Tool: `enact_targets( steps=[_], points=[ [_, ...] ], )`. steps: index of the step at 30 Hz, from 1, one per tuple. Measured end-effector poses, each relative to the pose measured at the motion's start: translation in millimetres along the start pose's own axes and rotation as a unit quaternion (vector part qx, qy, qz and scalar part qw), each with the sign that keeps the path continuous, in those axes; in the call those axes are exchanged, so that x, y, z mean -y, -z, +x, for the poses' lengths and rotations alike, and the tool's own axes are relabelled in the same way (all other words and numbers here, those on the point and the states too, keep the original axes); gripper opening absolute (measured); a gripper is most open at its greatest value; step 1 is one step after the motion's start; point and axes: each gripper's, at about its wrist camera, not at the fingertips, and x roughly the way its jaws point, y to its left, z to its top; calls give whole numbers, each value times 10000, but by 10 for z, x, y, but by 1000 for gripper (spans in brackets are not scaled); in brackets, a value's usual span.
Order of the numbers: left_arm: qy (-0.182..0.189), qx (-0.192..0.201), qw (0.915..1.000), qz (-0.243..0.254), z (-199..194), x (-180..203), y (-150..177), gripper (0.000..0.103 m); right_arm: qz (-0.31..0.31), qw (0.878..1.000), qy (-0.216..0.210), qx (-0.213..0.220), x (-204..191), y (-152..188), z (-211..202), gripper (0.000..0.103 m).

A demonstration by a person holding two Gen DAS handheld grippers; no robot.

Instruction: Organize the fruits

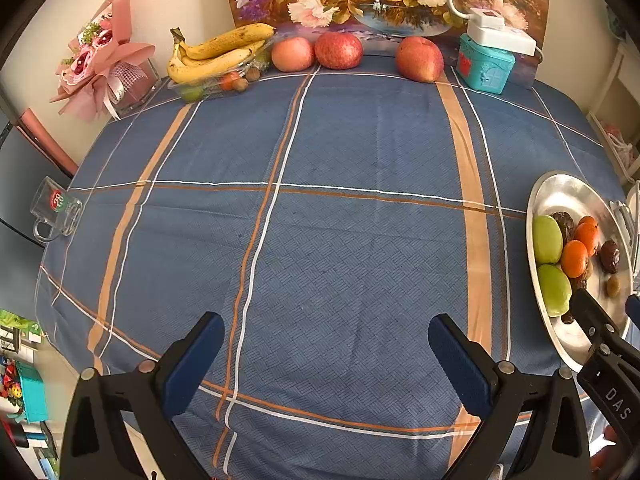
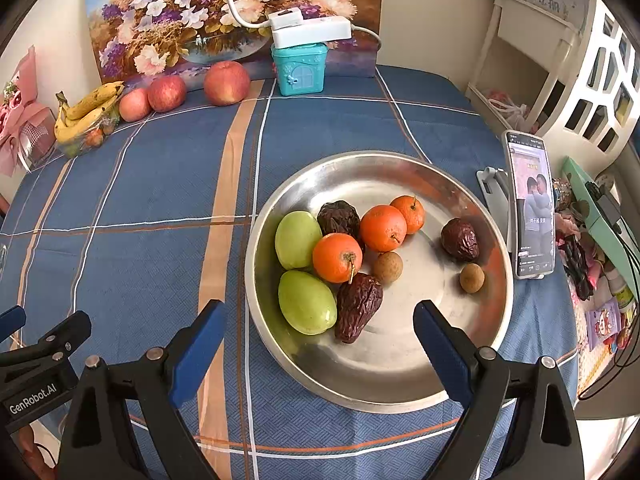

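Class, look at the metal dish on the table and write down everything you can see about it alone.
The metal dish is round, shallow and shiny, like steel, with a raised rim. It sits flat on the blue checked tablecloth. Inside lie two green fruits, three small oranges, three wrinkled dark dates and two small brown round fruits, clustered mostly left of centre. The open right gripper hovers at its near edge.

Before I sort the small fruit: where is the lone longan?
In the right wrist view, the lone longan lies on the right side of the metal plate, just below a wrinkled red date, apart from the other fruit.
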Motion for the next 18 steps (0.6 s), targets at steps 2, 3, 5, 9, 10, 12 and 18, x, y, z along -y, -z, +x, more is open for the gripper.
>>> enact_targets(
  steps=[2, 3, 5, 9, 10, 12, 18],
  points=[
    [-16, 11, 10000, 10, 1, 0, 1, 103, 4, 10000, -4, -7, -2, 2, 1, 94],
    [-16, 10, 10000, 10, 2, 0, 3, 103, 8, 10000, 0, -5, -5, 3, -1, 94],
    [-7, 0, 10000, 9, 8, -5, 2, 103, 7, 10000, 6, 1, -6, 3, -4, 94],
    [-8, -1, 10000, 5, 10, -11, 1, 103, 5, 10000, 2, -4, -7, 3, -2, 94],
    [-6, -2, 10000, 10, 10, -12, -1, 103, 6, 10000, 3, -2, -8, 4, -2, 94],
    [-4, -3, 10000, 18, 10, -14, -2, 103, 8, 10000, 5, -6, -9, 6, -3, 94],
    [-8, 0, 10000, 22, 11, -12, 0, 103, 19, 10000, 11, -5, -15, 7, -4, 94]
  ],
)
